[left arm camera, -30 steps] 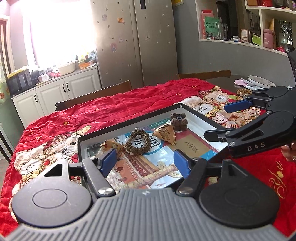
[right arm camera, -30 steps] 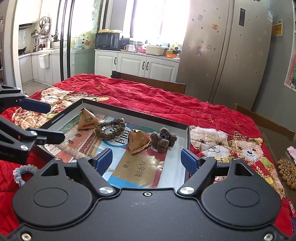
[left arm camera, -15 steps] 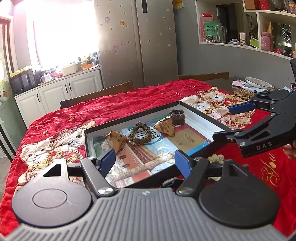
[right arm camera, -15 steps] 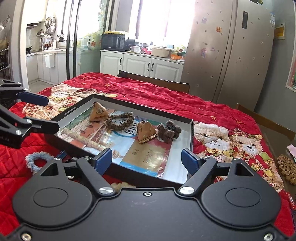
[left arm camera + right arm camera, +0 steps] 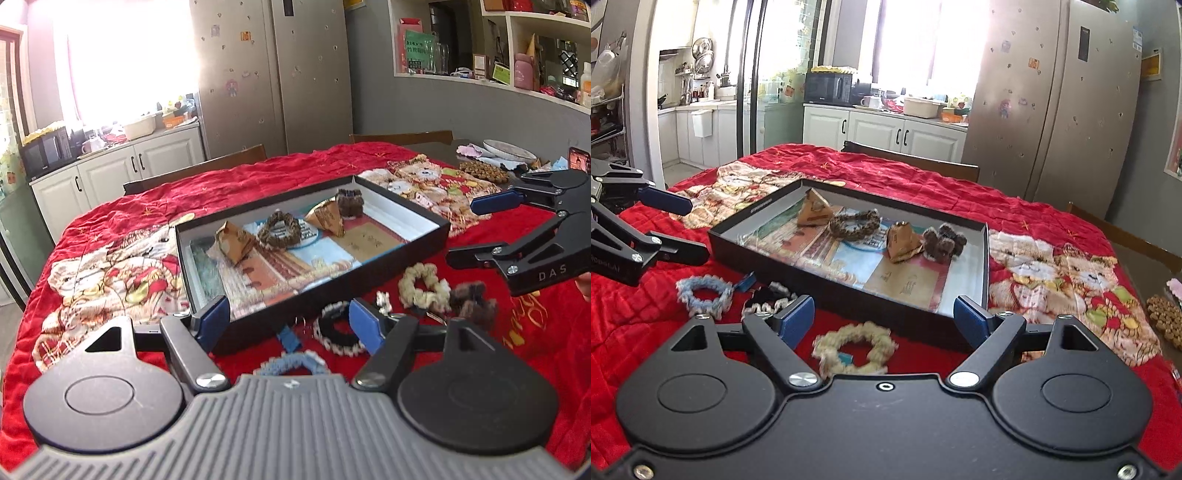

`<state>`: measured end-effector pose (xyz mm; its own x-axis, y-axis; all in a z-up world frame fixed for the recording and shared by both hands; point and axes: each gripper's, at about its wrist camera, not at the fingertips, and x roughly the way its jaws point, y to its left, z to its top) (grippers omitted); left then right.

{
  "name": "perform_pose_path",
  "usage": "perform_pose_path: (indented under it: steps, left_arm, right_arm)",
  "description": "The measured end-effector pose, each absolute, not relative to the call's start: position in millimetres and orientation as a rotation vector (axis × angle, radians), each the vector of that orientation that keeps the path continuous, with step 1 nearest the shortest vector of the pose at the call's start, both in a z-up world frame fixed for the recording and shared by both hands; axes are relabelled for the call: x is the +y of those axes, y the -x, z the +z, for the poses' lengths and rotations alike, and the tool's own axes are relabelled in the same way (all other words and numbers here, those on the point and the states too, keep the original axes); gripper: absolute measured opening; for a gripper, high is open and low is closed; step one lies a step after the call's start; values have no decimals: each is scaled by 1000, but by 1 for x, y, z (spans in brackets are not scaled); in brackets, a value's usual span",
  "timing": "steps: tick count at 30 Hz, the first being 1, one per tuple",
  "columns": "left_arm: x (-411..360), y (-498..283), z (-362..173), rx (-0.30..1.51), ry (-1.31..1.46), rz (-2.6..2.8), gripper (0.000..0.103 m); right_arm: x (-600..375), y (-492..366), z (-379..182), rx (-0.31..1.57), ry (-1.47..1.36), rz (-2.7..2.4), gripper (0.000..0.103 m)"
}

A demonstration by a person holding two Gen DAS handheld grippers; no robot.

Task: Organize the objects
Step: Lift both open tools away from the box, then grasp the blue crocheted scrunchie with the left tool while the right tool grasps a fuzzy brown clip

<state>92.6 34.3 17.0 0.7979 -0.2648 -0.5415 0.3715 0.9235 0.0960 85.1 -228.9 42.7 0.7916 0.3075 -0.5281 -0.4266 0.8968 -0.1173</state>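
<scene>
A black shallow box (image 5: 441,223) (image 5: 985,266) on the red cloth holds two tan pouches (image 5: 234,242) (image 5: 327,218), a brown braided scrunchie (image 5: 279,230) and a dark fuzzy scrunchie (image 5: 349,201). In front of it lie a cream scrunchie (image 5: 421,286) (image 5: 855,347), a black-and-white one (image 5: 334,330) (image 5: 770,297), a light blue one (image 5: 291,363) (image 5: 703,293) and a brown fuzzy one (image 5: 474,301). My left gripper (image 5: 288,325) is open and empty over these. My right gripper (image 5: 884,317) is open and empty above the cream scrunchie.
A red cloth with bear prints (image 5: 1067,273) covers the table. A beaded mat (image 5: 482,171) and a plate (image 5: 508,147) sit at the far right. Wooden chairs (image 5: 912,160) stand behind the table. A fridge and cabinets are beyond.
Both grippers have pulled back and up from the box. The loose scrunchies in front of the box have come into view. Both stay open.
</scene>
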Motion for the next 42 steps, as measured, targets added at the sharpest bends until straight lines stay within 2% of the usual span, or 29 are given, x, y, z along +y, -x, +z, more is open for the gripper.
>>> perform_pose_path:
  steps: [21, 33, 39, 40, 42]
  left_arm:
    - [43, -86, -37, 613, -170, -360, 84]
    - [47, -92, -54, 632, -126, -373, 84]
    - [49, -93, -54, 635, -111, -364, 75]
    - [49, -93, -54, 637, -107, -361, 71]
    - [50, -94, -54, 639, -97, -354, 62]
  right_arm:
    - [-243, -56, -15, 591, 181, 449, 82]
    - [-257, -67, -23, 622, 73, 463, 70]
    - [-254, -69, -25, 641, 86, 464, 56]
    - [-253, -69, -25, 644, 88, 467, 51]
    - [-252, -69, -26, 646, 92, 473, 49]
